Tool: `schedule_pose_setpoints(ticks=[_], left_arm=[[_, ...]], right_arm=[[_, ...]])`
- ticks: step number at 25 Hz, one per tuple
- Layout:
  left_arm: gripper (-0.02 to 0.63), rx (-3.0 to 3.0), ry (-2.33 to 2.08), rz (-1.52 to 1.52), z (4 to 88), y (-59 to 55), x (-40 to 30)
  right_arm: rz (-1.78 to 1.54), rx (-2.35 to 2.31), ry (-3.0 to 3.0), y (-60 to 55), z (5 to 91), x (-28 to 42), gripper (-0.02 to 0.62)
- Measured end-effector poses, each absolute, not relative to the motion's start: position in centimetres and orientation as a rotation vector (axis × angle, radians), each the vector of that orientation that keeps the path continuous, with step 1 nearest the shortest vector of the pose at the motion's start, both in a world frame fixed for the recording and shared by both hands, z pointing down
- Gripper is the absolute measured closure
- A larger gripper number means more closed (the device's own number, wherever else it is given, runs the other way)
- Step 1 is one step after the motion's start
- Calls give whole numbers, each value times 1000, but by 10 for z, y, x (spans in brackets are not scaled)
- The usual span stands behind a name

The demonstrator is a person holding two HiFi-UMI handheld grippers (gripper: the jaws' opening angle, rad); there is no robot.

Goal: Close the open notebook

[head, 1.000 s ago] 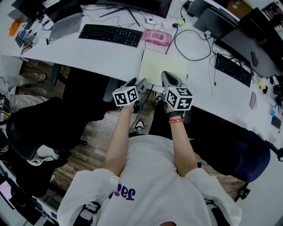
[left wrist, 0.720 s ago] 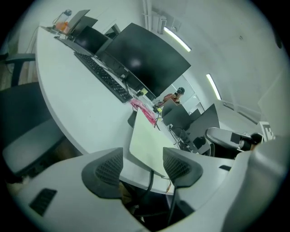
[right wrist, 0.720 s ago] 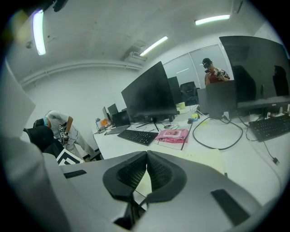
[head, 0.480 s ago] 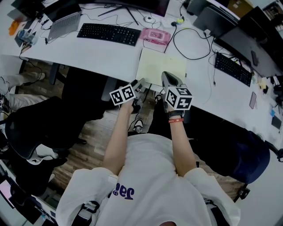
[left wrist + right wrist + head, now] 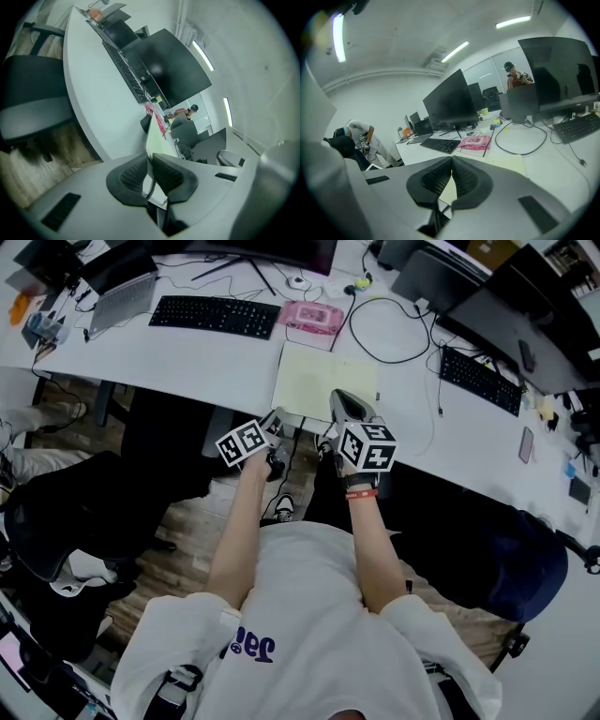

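A pale yellow notebook (image 5: 323,382) lies flat on the white desk (image 5: 187,362), just beyond both grippers; it shows as one plain sheet. My left gripper (image 5: 275,418) hovers off the desk's near edge, close to the notebook's near left corner. Its jaws have just been closing; in the left gripper view (image 5: 150,158) only a thin slit is left, with nothing between the pads. The notebook (image 5: 157,140) shows past them. My right gripper (image 5: 339,399) is over the notebook's near edge, and its jaws (image 5: 452,159) are shut and empty, with the notebook (image 5: 506,164) behind.
Behind the notebook lie a pink case (image 5: 314,317), a black keyboard (image 5: 214,315) and a looping black cable (image 5: 384,329). A second keyboard (image 5: 478,379) is at the right, a laptop (image 5: 122,296) far left. Black chairs (image 5: 66,512) stand by the desk.
The left gripper has rolled so its marker cube now sits tilted, and its jaws have come together from wide open. The right gripper has stayed where it was.
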State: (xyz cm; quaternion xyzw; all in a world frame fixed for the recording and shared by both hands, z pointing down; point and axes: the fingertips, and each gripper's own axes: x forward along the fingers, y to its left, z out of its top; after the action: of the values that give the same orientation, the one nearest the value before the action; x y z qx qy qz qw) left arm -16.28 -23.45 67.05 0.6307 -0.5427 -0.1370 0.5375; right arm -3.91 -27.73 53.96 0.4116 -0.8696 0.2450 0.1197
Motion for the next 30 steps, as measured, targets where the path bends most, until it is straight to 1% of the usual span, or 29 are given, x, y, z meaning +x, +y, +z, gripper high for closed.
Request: schedule_pose_setpoints(ticks=[8,19,30], left_arm=[[574,1458,-1216,-429,666,-234,-159],[578,1546,-1238,-367,647,-236,-156],[578,1607,-1251,-307,631,-235,-144]], right_arm=[[754,1212,-2544,-274,541,-31,581],[846,1242,-2544,-266,545,-22,581],[854,1312,-2548,-257,539,-2,581]])
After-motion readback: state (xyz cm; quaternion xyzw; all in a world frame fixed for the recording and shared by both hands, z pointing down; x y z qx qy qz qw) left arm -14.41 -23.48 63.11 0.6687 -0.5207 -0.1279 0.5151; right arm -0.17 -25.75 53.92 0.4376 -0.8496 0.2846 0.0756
